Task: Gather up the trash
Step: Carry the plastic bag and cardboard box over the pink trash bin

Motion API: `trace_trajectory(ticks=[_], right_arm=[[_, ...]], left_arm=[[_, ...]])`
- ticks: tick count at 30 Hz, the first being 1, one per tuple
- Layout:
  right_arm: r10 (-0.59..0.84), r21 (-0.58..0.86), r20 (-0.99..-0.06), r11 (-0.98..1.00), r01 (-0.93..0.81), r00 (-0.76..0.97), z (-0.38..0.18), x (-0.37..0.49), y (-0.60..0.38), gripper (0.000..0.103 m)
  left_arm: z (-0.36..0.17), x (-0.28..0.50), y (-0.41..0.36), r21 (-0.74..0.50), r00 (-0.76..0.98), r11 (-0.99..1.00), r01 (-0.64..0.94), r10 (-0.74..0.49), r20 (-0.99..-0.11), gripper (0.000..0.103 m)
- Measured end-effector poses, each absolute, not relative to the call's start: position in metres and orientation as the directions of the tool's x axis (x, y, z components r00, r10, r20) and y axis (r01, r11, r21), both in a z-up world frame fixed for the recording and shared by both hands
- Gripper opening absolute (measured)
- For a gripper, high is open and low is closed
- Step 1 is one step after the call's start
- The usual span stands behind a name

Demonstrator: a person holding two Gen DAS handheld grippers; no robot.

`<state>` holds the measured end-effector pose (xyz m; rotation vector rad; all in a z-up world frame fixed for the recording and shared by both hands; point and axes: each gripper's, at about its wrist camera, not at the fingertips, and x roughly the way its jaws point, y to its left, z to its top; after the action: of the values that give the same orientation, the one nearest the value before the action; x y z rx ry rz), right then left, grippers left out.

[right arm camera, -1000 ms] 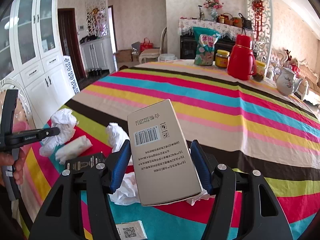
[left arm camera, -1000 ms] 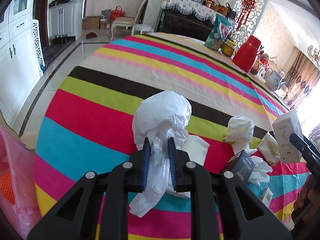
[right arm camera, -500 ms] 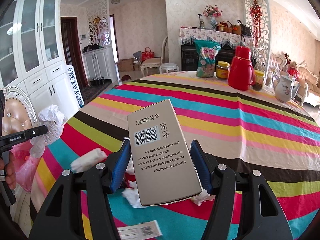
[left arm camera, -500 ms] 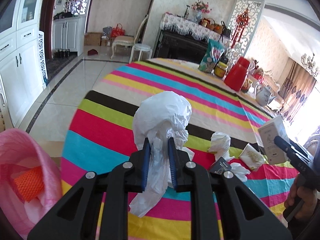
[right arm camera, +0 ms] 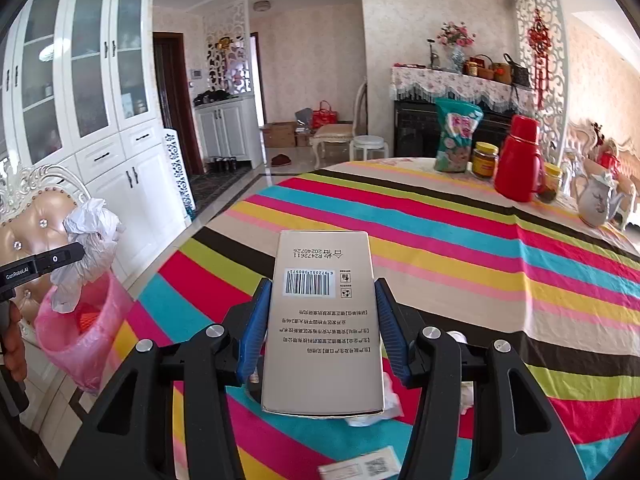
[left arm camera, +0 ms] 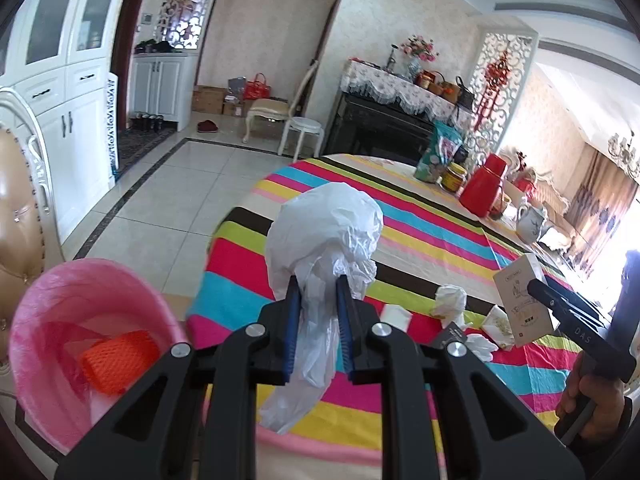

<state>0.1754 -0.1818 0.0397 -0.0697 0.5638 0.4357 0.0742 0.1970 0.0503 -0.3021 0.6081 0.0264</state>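
Observation:
My left gripper [left arm camera: 317, 282] is shut on a crumpled white plastic bag [left arm camera: 324, 228] and holds it in the air past the table's left edge, near a bin lined with a pink bag [left arm camera: 76, 320]. The bin holds an orange net [left arm camera: 118, 354]. In the right wrist view the bag [right arm camera: 88, 240] hangs just above the bin [right arm camera: 80, 340]. My right gripper [right arm camera: 322, 292] is shut on a beige cardboard box [right arm camera: 324, 320] with a barcode, held above the striped tablecloth [right arm camera: 480, 248]. Several crumpled tissues [left arm camera: 450, 300] and small packets [left arm camera: 496, 320] lie on the cloth.
A red thermos [right arm camera: 518, 164], jar [right arm camera: 485, 160], snack bag [right arm camera: 456, 136] and white teapot [right arm camera: 596, 204] stand at the table's far side. A padded chair [right arm camera: 32, 224] stands behind the bin. White cabinets [right arm camera: 80, 92] line the left wall.
My left gripper has carried the white bag left and back off the table toward the pink bin, which has come into view. My right gripper has risen a little with the box.

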Motion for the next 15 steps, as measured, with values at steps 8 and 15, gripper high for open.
trace_trajectory(ticks=[8, 15], right_arm=[[0.418, 0.035, -0.527, 0.881, -0.472, 0.74, 0.048, 0.161, -0.138, 0.05], [0.479, 0.046, -0.523, 0.842, -0.538, 0.705, 0.053, 0.146, -0.085, 0.05]], left_arm=[[0.057, 0.039, 0.238, -0.293, 0.841, 0.942, -0.164, -0.022, -0.541, 0.018], [0.064, 0.005, 0.278, -0.3, 0.852, 0.93, -0.215, 0.028, -0.523, 0.018]])
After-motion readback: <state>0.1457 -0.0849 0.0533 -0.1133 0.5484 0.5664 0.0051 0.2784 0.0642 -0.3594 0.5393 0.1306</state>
